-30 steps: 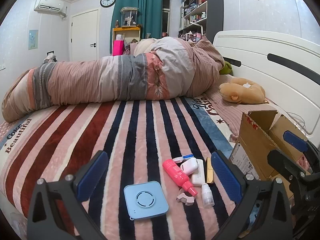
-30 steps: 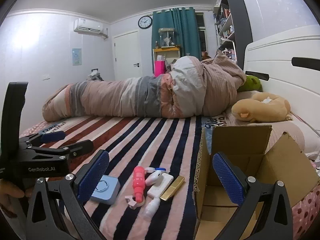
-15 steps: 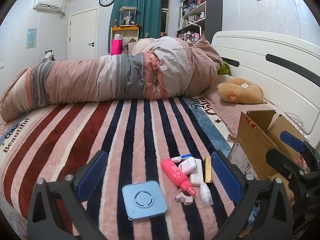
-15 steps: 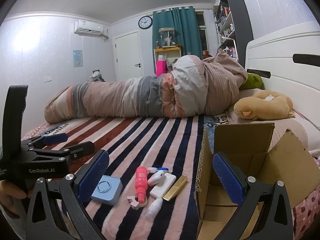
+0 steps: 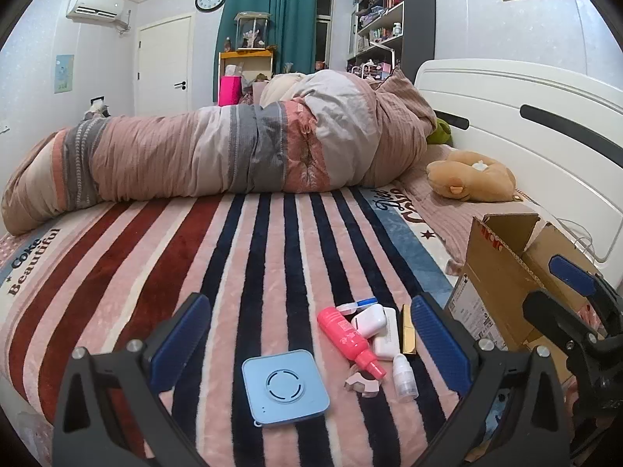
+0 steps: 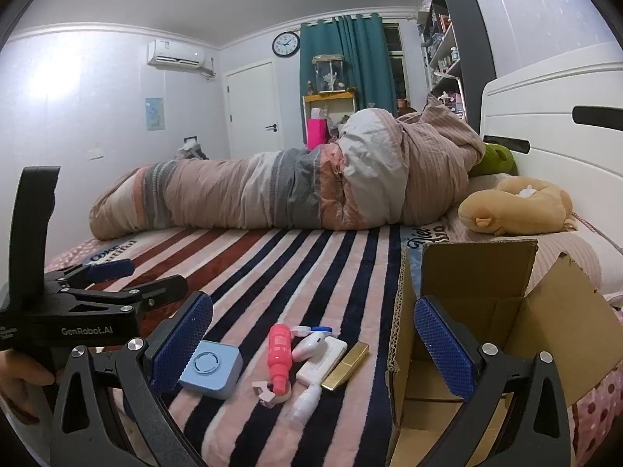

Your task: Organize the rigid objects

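While both tools hovered above the bed, the left gripper [image 5: 307,336] stood with its ribbed blue pads spread wide, holding nothing, and the right gripper [image 6: 311,336] gaped equally wide and empty. On the plush striped blanket [image 5: 241,257] lay a flat, rounded-square pale blue plastic device [image 5: 285,386]. Just beside it clustered a glossy pink cylindrical bottle [image 5: 344,338], a smooth white earbud case [image 5: 369,321], a slim white rectangular box [image 5: 387,336], a shiny gold bar-shaped tube [image 6: 345,366] and a small clear dropper bottle [image 5: 405,377]. An open corrugated cardboard box [image 6: 518,334] stood next to them.
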### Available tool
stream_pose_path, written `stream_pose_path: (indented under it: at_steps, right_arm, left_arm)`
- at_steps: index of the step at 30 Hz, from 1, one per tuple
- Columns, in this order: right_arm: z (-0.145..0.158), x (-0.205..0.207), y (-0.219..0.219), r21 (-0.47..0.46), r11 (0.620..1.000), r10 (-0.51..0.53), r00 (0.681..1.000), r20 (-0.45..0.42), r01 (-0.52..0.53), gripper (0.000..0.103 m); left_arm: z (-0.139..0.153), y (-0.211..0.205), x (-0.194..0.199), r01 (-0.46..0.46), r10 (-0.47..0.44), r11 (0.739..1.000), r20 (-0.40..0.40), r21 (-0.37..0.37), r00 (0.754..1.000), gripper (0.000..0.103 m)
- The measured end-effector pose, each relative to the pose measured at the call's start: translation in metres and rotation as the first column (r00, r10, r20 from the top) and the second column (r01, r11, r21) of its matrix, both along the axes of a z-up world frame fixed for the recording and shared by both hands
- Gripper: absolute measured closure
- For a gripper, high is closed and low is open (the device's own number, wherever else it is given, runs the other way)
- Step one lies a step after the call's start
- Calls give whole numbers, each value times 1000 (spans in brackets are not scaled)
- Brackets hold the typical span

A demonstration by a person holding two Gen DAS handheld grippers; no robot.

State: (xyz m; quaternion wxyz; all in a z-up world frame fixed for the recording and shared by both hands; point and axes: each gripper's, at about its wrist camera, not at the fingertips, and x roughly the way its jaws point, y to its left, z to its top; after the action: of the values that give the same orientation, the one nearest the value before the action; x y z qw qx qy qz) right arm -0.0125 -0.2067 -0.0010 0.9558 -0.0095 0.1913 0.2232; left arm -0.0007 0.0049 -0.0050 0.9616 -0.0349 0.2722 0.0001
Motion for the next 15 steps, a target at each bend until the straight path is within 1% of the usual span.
stream_pose_path:
  at_steps: [15]
  right_arm:
    - [-1,0,0,0,1000,0,1000,-1,0,0]
  left_arm:
    - [-1,1,1,-4,4,1000,-2,5,1000,0]
